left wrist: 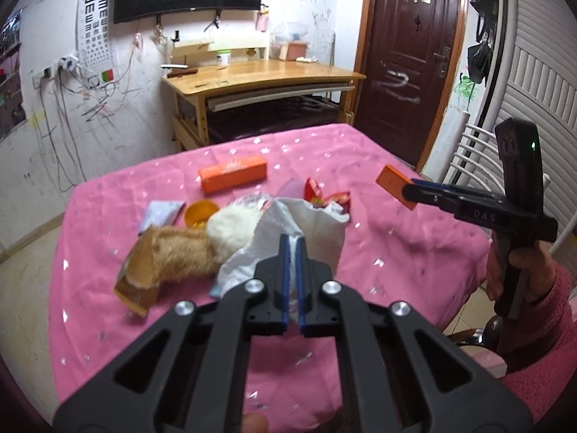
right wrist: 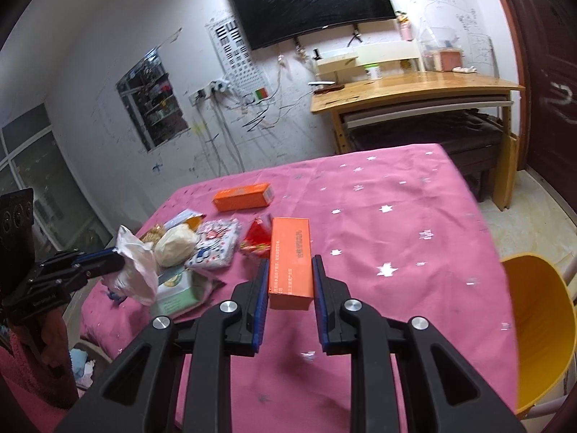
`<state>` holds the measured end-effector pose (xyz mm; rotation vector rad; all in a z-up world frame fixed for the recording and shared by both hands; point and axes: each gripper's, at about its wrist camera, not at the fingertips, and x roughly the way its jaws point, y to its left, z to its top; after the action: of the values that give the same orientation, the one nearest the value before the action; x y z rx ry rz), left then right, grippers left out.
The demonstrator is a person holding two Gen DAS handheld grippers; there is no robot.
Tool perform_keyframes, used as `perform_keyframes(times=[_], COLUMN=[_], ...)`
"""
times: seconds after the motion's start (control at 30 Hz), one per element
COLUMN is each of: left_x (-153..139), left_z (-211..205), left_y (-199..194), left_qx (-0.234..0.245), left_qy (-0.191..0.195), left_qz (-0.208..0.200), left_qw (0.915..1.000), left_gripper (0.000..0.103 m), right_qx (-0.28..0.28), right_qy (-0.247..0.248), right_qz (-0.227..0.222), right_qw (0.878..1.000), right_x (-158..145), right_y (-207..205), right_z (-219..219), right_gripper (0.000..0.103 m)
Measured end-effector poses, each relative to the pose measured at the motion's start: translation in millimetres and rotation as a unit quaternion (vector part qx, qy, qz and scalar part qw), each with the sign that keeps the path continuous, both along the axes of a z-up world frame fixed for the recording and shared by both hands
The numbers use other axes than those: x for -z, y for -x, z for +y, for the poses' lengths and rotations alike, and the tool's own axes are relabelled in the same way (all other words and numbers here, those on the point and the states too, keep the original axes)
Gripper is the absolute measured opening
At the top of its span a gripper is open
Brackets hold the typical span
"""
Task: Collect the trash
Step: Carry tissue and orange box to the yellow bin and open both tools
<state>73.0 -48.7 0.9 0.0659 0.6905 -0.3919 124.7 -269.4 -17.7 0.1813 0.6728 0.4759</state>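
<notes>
Right hand-held gripper (right wrist: 290, 281) clamped on orange box (right wrist: 291, 259), lifted above bench (right wrist: 414, 223). Left hand-held gripper (left wrist: 294, 252) pinching white bag (left wrist: 306, 231) at 9 o'clock. May slip; bag mouth narrow.

Table under pink star-print cloth (right wrist: 378, 216). On it, far side: long orange box (right wrist: 242, 197) lying flat. Near left edge a cluster, pieces touching or overlapping: brown plush (left wrist: 176, 249) with white fluffy part (left wrist: 234, 227), tan packet (left wrist: 135, 288), small orange lid (left wrist: 201, 213), grey sachet (left wrist: 162, 213), patterned pouch (right wrist: 216, 241), green-white pack (right wrist: 176, 285), red wrappers (right wrist: 258, 240) just beside.
</notes>
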Motion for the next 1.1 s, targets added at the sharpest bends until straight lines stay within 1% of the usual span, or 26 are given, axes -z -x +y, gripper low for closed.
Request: perform_keyframes(times=[0.13, 0.23, 0.3, 0.43, 0.53, 0.63, 0.7, 0.83, 0.93, 1.1], left_x=[-10, -19, -25, -34, -37, -35, -31, -15, -4, 18], left_z=[-22, -47, -69, -118, -160, -202, -226, -275, -300, -339], left_y=[-8, -18, -26, -44, -62, -81, -92, -117, -125, -142], left_qx=[0.021, 0.043, 0.064, 0.113, 0.151, 0.175, 0.183, 0.195, 0.191, 0.171], left_qy=[-0.003, -0.002, 0.001, 0.020, 0.047, 0.070, 0.083, 0.105, 0.109, 0.089], left_qz=[-0.009, -0.013, -0.015, -0.008, 0.015, 0.045, 0.066, 0.114, 0.131, 0.158], left_qw=[0.9997, 0.9990, 0.9978, 0.9933, 0.9873, 0.9811, 0.9773, 0.9686, 0.9666, 0.9685], left_gripper=[0.002, 0.002, 0.002, 0.002, 0.002, 0.002, 0.002, 0.002, 0.002, 0.002], right_qx=[0.037, 0.064, 0.085, 0.128, 0.169, 0.202, 0.219, 0.246, 0.256, 0.257], right_qy=[-0.008, -0.014, -0.017, -0.017, -0.012, -0.016, -0.025, -0.039, -0.045, -0.035], right_qz=[-0.006, -0.006, -0.004, 0.000, 0.007, 0.018, 0.029, 0.054, 0.076, 0.108], right_qw=[0.999, 0.998, 0.996, 0.992, 0.985, 0.979, 0.975, 0.967, 0.963, 0.960], right_x=[-1, 0, 2, 9, 19, 32, 41, 63, 79, 101], right_y=[2, 3, 3, 2, 1, -1, -3, -10, -13, -23], right_z=[-34, -59, -80, -117, -147, -174, -190, -218, -229, -234], right_gripper=[0.017, 0.017, 0.017, 0.017, 0.017, 0.017, 0.017, 0.017, 0.017, 0.017])
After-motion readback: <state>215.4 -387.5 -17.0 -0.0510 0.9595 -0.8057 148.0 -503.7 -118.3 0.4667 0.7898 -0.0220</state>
